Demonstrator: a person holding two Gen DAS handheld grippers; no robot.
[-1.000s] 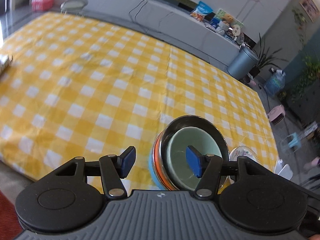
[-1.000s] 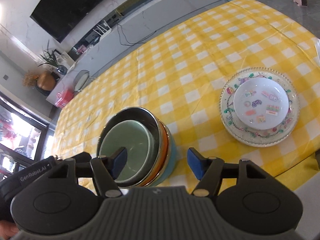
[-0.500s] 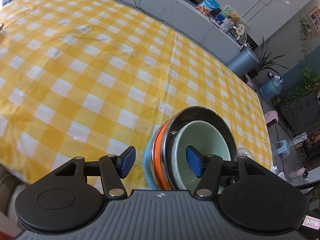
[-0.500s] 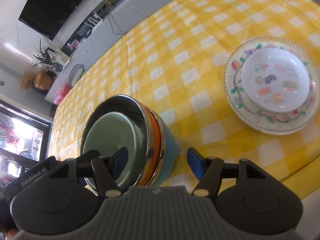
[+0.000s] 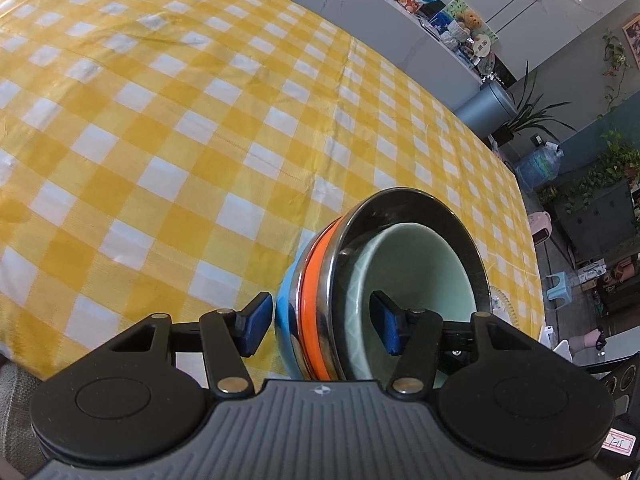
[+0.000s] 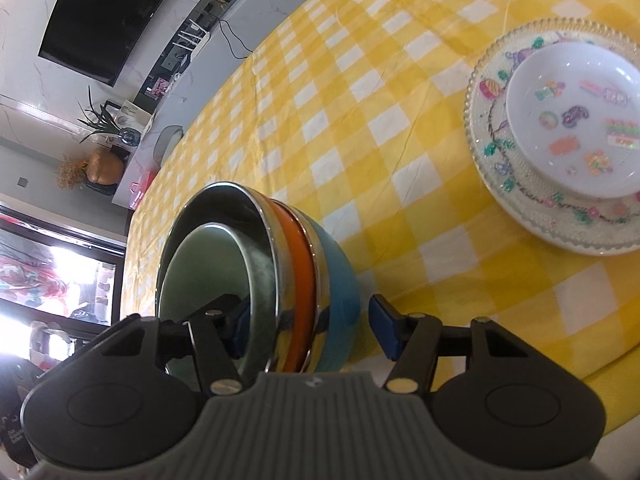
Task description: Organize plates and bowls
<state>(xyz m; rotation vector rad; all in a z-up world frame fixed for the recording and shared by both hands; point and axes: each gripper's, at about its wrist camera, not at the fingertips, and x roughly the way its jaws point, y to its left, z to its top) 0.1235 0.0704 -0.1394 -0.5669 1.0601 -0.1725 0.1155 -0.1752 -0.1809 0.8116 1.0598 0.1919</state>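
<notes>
On the checkered counter (image 5: 168, 128): nested bowl stack (image 5: 384, 280) between both grippers.
Left gripper (image 5: 322, 326) and right gripper (image 6: 308, 330) each straddle the stack's rim, jaws spread, one pad inside the green bowl (image 6: 208, 272), one outside the blue bowl (image 6: 340, 292); contact unclear. Plate stack (image 6: 560, 136) sits well apart, to the right.

Left gripper (image 5: 320, 330): black linkage arms, silver rivets, blue pads on the fingers (image 5: 256, 322); ribbed grey body, two round black discs; right gripper (image 6: 308, 330) looks identical.
</notes>
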